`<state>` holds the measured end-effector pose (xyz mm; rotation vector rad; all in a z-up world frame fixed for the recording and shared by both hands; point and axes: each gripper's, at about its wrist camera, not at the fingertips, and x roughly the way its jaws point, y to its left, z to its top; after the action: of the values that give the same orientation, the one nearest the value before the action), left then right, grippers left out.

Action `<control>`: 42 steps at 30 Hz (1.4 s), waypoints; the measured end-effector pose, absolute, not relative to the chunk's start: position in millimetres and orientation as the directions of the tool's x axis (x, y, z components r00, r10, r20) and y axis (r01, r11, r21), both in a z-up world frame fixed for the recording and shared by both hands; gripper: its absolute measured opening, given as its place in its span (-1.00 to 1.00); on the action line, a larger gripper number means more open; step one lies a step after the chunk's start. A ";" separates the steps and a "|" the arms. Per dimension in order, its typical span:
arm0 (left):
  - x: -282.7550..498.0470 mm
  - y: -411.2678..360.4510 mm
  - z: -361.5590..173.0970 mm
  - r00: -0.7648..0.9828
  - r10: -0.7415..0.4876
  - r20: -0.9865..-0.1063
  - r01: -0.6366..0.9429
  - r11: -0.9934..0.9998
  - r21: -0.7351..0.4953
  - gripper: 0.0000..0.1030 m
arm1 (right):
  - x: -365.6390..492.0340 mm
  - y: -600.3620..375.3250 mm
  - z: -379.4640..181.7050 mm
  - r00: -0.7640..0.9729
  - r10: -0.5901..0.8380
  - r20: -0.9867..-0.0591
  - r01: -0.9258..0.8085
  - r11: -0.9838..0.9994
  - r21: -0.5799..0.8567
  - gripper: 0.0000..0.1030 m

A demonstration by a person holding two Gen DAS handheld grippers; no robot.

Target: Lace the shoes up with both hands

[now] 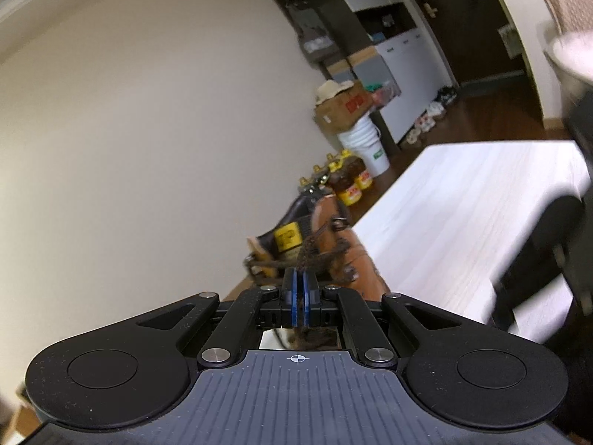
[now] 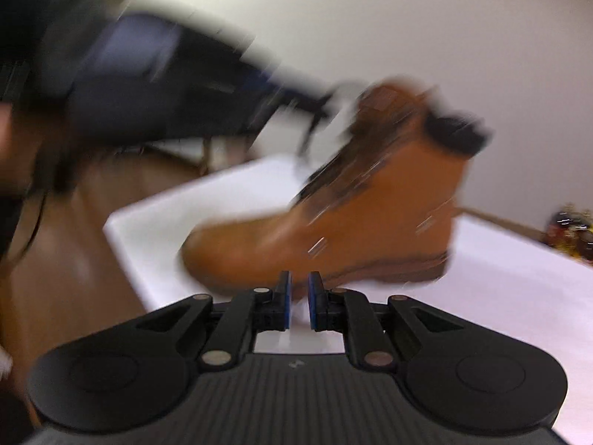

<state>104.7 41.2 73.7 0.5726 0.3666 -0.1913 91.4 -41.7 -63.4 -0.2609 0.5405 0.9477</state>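
Note:
A tan leather boot (image 2: pixel 370 215) with a black collar stands on the white table (image 2: pixel 500 289), its toe toward the left in the blurred right wrist view. My left gripper (image 1: pixel 299 274) is shut on a dark brown lace (image 1: pixel 315 248) that runs from the boot's eyelets (image 1: pixel 348 244) into its blue pads. From the right wrist view the left gripper (image 2: pixel 318 102) is a black blur above the boot's tongue, with lace hanging below it. My right gripper (image 2: pixel 299 285) hovers just in front of the boot's sole. Its blue pads stand apart with only bare table between them.
Beyond the table's far edge, on the wooden floor (image 1: pixel 481 111), stand bottles with yellow labels (image 1: pixel 352 185), a white bucket (image 1: pixel 367 144) and a cardboard box (image 1: pixel 344 107). White cabinets (image 1: pixel 407 74) and a dark door (image 1: pixel 463 18) lie further back. A plain wall fills the left.

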 end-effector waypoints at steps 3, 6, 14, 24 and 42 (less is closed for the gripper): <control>91.2 60.9 75.3 0.918 -0.052 -0.394 0.255 0.837 0.484 -0.93 | 84.1 -29.5 -74.9 0.440 0.704 -0.558 -0.842 0.539 0.017 -0.78; 79.4 68.7 76.1 0.916 -0.037 -0.401 0.251 0.831 0.497 -0.93 | 87.8 -11.7 -85.1 0.428 0.718 -0.549 -0.842 0.537 0.046 -0.78; 60.7 69.3 76.5 0.909 -0.029 -0.415 0.264 0.810 0.523 -0.93 | 96.6 31.7 -84.1 0.393 0.785 -0.479 -0.859 0.500 0.115 -0.78; 58.6 38.6 78.7 0.927 0.013 -0.375 0.236 0.757 0.610 -0.93 | 108.6 -31.0 -56.3 0.596 0.717 -0.362 -0.735 0.668 0.113 -0.78; 72.5 0.4 84.2 0.937 0.059 -0.344 0.197 0.723 0.663 -0.93 | 142.4 -69.4 1.8 0.752 0.621 -0.219 -0.630 0.776 0.035 -0.77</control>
<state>72.5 0.4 84.2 0.7637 0.3572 -0.0780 142.4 -69.4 1.8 -0.0421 0.2243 0.6833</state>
